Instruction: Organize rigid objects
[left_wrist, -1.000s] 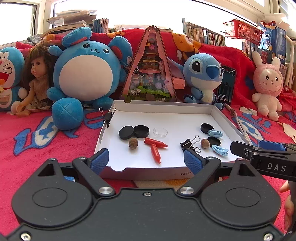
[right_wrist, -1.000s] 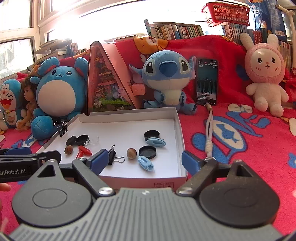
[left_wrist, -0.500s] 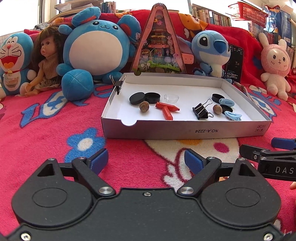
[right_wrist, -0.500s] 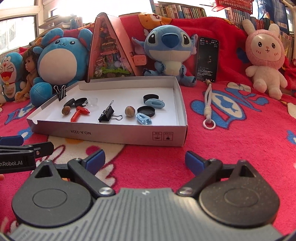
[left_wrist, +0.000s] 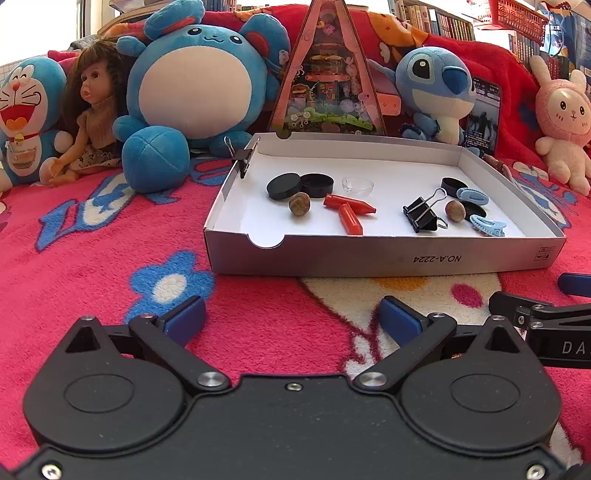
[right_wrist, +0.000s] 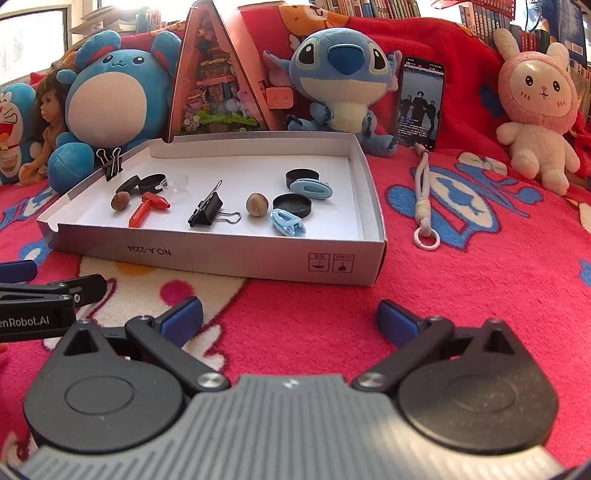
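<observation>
A shallow white box (left_wrist: 369, 254) (right_wrist: 221, 254) lies on the red blanket and holds small items. Inside are black round lids (left_wrist: 283, 186), two brown nuts (left_wrist: 299, 204) (right_wrist: 257, 204), two red crayons (left_wrist: 349, 218) (right_wrist: 147, 208), a clear dish (left_wrist: 357, 183), a black binder clip (left_wrist: 421, 214) (right_wrist: 207, 214) and two light-blue hair clips (left_wrist: 487, 226) (right_wrist: 288, 222). My left gripper (left_wrist: 291, 319) hangs over the blanket in front of the box, jaws opening, nothing between them. My right gripper (right_wrist: 290, 319) is beside it, jaws also opening and empty.
Plush toys, a doll (left_wrist: 92, 118) and a triangular pink display house (left_wrist: 328, 74) line the far side of the box. A phone (right_wrist: 421, 103) leans on the red cover, with a white strap (right_wrist: 423, 206) on the blanket. A second binder clip (left_wrist: 242, 157) grips the box's left wall.
Both grippers have drawn back from above the box and sunk toward the blanket in front of it. Their jaws have spread a little wider.
</observation>
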